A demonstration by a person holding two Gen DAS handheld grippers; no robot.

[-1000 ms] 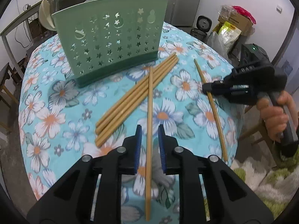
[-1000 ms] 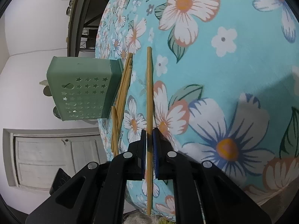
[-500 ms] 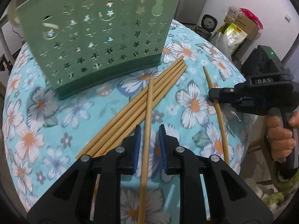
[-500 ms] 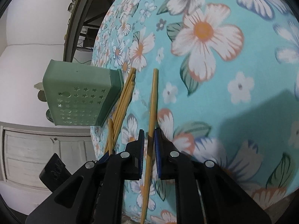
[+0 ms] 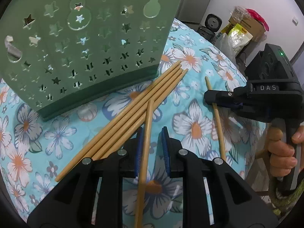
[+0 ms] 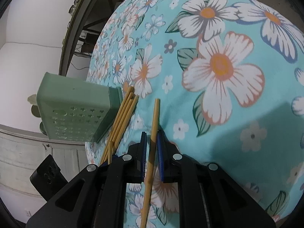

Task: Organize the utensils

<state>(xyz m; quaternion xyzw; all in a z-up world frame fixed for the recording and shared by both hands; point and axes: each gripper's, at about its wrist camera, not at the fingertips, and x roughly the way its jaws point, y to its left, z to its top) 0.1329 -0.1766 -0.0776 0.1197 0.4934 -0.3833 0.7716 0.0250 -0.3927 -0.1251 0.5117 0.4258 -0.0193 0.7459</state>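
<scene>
On the table (image 5: 191, 114), the holder (image 5: 85, 43) stands far left. Four chopsticks (image 5: 133, 110) lie just right of its base, running near-left. Another chopstick (image 5: 145, 144) crosses their near ends; a sixth chopstick (image 5: 216, 114) lies apart, right.

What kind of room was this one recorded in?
Probably a home dining or kitchen area: a table with a floral cloth, a rice cooker on the floor beside a fridge, and a green utensil holder.
</scene>
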